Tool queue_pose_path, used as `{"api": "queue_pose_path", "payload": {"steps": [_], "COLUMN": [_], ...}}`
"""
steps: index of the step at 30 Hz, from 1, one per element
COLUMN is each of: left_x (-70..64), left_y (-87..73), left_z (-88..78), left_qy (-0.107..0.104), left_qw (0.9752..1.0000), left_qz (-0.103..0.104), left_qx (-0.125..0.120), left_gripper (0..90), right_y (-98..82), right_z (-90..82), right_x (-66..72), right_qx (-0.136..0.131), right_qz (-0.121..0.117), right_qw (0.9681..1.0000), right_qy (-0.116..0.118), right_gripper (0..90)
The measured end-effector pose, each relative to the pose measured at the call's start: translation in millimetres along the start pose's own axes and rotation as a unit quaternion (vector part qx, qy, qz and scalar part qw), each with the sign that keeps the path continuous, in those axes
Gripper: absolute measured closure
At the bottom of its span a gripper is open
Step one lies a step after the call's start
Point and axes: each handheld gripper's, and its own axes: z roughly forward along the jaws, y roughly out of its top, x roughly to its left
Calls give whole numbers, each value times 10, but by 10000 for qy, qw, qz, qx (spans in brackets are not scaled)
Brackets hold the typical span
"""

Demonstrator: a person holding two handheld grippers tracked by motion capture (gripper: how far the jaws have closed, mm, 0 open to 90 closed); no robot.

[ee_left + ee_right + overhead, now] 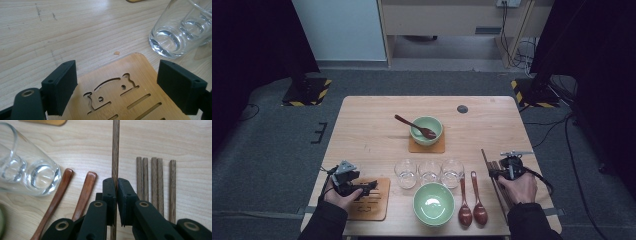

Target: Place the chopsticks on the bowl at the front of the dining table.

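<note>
My left gripper (371, 186) (120, 87) is open at the table's front left. Its two pads (60, 87) stand wide apart on either side of a pale wooden coaster (374, 205) (125, 82) with cut-out slots, which lies flat on the table. My right gripper (493, 171) (117, 182) is at the front right, shut on one dark wooden chopstick (486, 159) (115, 150) that runs on past the jaw tips. Several more chopsticks (152, 180) lie side by side just right of the held one.
Two reddish wooden spoons (472, 207) (85, 187) lie left of the chopsticks. Three clear glasses (429, 171) (37, 175) (172, 37) stand in a row. In front of them sits a green bowl (434, 202). Another green bowl (435, 122) holds a spoon (409, 122) on a coaster (414, 148).
</note>
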Motion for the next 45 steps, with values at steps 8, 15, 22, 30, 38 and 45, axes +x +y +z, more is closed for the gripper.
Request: {"api": "queue_pose_path", "payload": {"steps": [8,15,22,30,38,45], "left_x": [2,1,1,2,0,1], "left_y": [-1,-1,-3,-3,-3,-4], "left_z": [0,2,3,3,4,6], "left_qy": [4,12,15,15,17,24], "left_qw": [10000,10000,10000,10000,10000,10000], "left_qz": [0,0,0,-2,6,7], "left_qx": [6,12,18,20,25,30], "left_gripper": [161,161,161,161,161,161], "right_y": [44,83,106,136,175,223], "right_z": [-86,-161,-200,-256,-320,-387], "right_x": [-31,-43,-33,-27,-8,-7], "right_qx": [-323,-614,-862,-1132,-1346,-1498], "right_qz": [157,217,192,128,97,72], "right_qw": [9991,9972,9951,9922,9892,9869], "right_qy": [218,355,437,500,567,588], "right_gripper": [848,848,848,848,849,849]}}
